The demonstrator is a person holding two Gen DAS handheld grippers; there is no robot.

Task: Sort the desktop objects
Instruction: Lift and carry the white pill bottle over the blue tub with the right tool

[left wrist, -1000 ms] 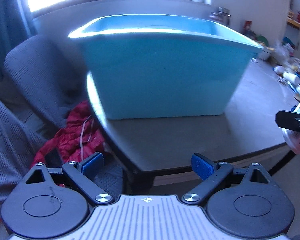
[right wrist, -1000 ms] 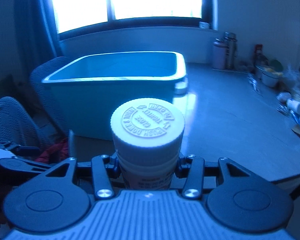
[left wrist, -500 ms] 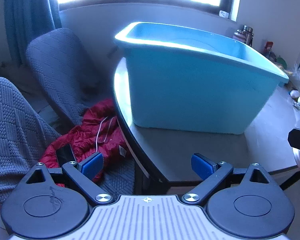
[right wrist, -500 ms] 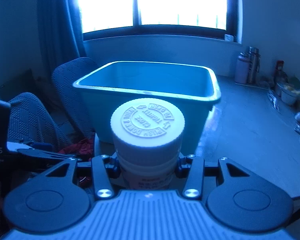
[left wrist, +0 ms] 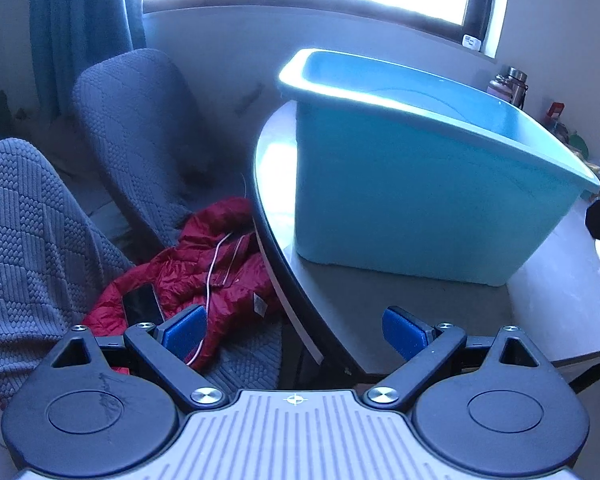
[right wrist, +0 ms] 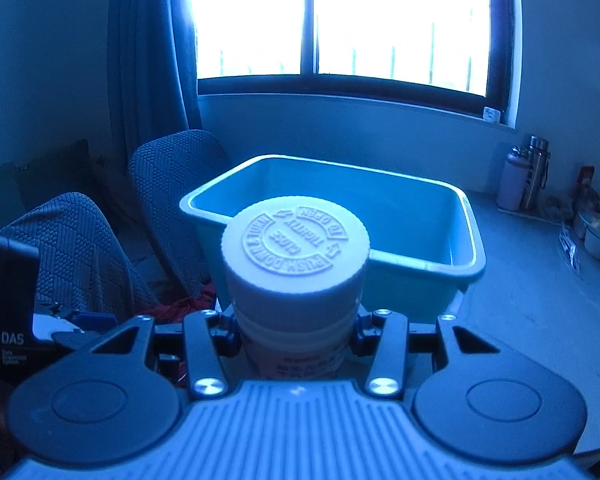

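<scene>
My right gripper [right wrist: 296, 322] is shut on a white pill bottle [right wrist: 296, 264] with a push-down cap, held upright in front of and above the near rim of the blue plastic tub [right wrist: 440, 208]. The tub's inside looks bare where it shows. In the left wrist view the tub [left wrist: 420, 200] stands on the grey table [left wrist: 380, 304] near its left edge. My left gripper [left wrist: 296, 334] is open and empty, low over the table's near-left edge. Its blue pads [left wrist: 184, 332] stand wide apart.
Two grey knit-covered chairs [left wrist: 136, 128] stand left of the table, with a red jacket [left wrist: 204, 268] and a dark phone [left wrist: 142, 306] on one seat. Flasks [right wrist: 524, 176], bowls and small clutter line the table's far right. A window is behind.
Both grippers have swung left and risen. The tub has shifted right in the left view, and its inside shows more in the right view. The bottle stays gripped.
</scene>
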